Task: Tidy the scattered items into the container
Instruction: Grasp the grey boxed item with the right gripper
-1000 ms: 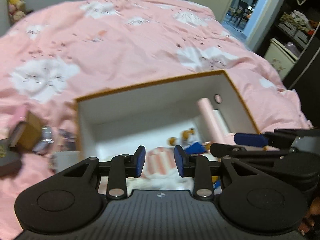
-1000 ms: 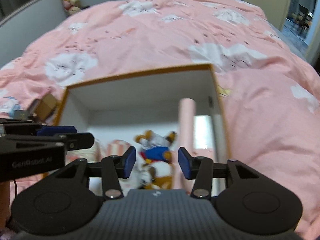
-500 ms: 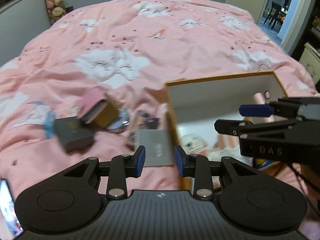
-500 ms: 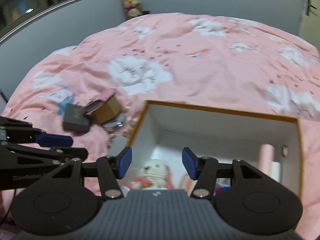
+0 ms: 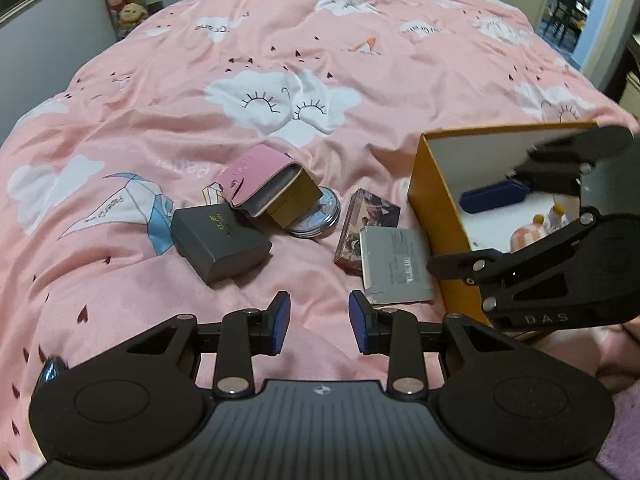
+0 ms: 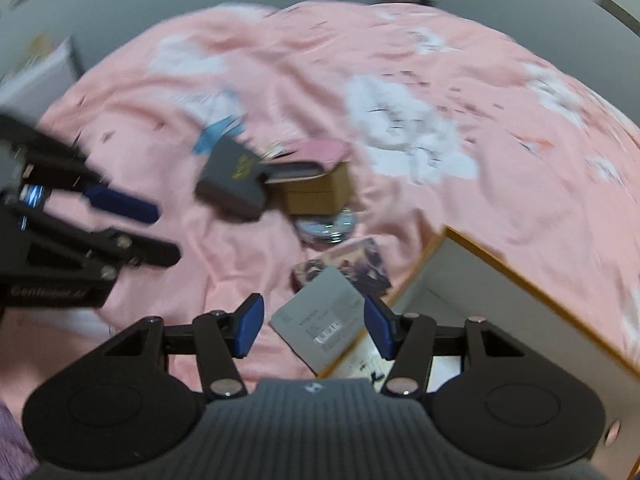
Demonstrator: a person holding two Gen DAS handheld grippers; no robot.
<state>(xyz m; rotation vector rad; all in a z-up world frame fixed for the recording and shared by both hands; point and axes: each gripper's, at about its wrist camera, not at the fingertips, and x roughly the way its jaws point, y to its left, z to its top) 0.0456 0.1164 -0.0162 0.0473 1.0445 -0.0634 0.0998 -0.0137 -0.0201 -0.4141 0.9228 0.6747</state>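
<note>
Several items lie scattered on the pink bedspread [image 5: 280,60]: a dark grey box [image 5: 218,242], a pink wallet [image 5: 256,172] lying on a tan box [image 5: 296,204], a round silver tin [image 5: 324,222], a picture-printed box [image 5: 368,216] and a flat grey card [image 5: 396,264]. The orange container [image 5: 434,204] with white inside stands to their right. My left gripper [image 5: 319,326] hovers open and empty in front of the items. My right gripper [image 6: 314,330] is open above the grey card [image 6: 320,320], beside the container's corner [image 6: 520,292]; its pads do not touch the card.
Soft toys [image 5: 536,232] lie inside the container. Plush toys [image 5: 124,0] are stacked against the far wall, and an open doorway [image 5: 576,12] is at the back right. The right wrist view is motion-blurred.
Both grippers have swung left, from above the container's inside to the scattered items beside it. The right gripper has rolled and its jaws stand wider.
</note>
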